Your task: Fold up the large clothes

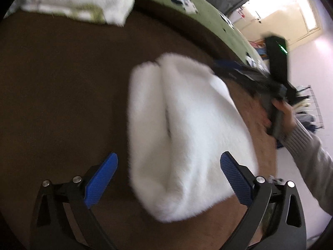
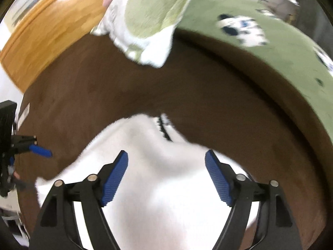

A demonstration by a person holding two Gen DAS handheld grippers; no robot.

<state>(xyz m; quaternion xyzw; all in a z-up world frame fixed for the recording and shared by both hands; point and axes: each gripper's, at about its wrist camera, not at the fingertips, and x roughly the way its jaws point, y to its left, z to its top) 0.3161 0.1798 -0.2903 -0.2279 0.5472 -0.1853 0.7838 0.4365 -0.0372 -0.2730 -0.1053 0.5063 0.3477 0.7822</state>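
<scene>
Left wrist view, L to R: brown bed cover [image 1: 52,87] fills the left w/ nothing on it but a white-and-green patterned cloth [image 1: 79,2] bunched at its far edge. Left gripper [image 1: 169,179] has its blue pads spread wide, nothing pinched; the left pad sits over bare brown, the right pad over the near end of the white fluffy garment [image 1: 183,129]. That garment lies folded in a thick bundle mid-frame on the cover, a crease running down its length. Behind it a green blanket [image 1: 208,14] w/ white-and-dark prints runs diagonally. Far right: a hand [image 1: 276,114] in a grey ribbed sleeve [image 1: 312,156] holds the other tool, blurred, just past the bundle's right edge.

Right wrist view, L to R: the left tool's blue pad shows at the left edge, then a wooden board [image 2: 41,35] upper left. Right gripper [image 2: 166,179] is also splayed wide, empty, w/ the white garment directly under and between the pads; whether they touch it can't be told. A dark zipper [image 2: 164,129] shows at its far edge. Green blanket curves along the right.
</scene>
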